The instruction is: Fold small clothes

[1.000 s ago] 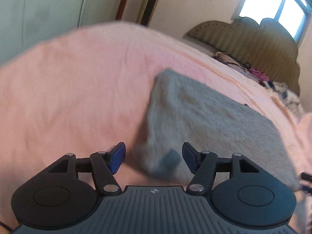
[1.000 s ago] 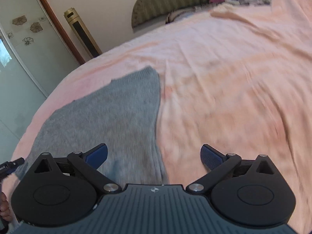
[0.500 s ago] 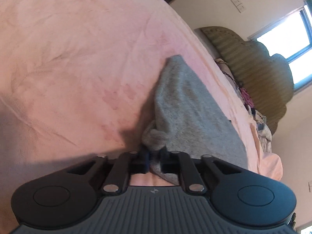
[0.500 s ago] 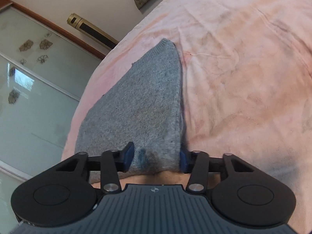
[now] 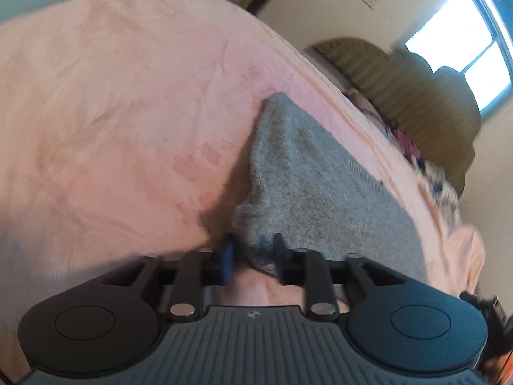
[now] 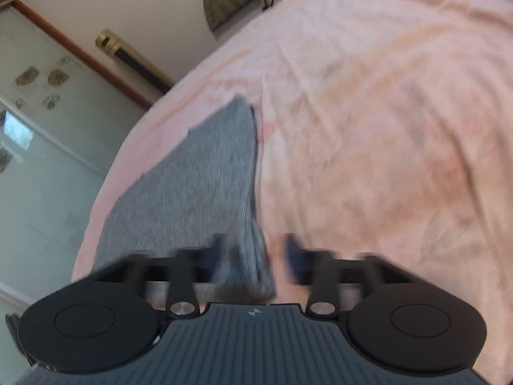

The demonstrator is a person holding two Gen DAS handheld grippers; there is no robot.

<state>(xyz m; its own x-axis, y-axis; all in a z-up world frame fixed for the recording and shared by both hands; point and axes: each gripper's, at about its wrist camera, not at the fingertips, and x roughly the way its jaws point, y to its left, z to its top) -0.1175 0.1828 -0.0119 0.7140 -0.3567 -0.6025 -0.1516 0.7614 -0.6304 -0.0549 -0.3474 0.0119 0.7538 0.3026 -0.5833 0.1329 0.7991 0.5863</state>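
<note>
- Bright daylight from window [image 5: 474, 61], blown out (glare).
- Dark shadow on pink bedspread [image 5: 128, 112] beside grey garment [image 5: 320, 192].
- Motion blur throughout, worst on right gripper [image 6: 253, 256] fingers.
- Fisheye bending at edges.

Each camera sits just behind its own fingers and looks forward along them, low and very near the pink sheet [image 5: 128, 112]. The left view faces across the bed toward the headboard [image 5: 416, 96] and window [image 5: 474, 48] in the upper right of the frame. The right view faces toward the glass door [image 6: 48, 160] at the left and a headboard at the top. Both views share the grey cloth [image 5: 320, 186] [image 6: 198, 176], close at the lower centre, and the sheet around it.
</note>
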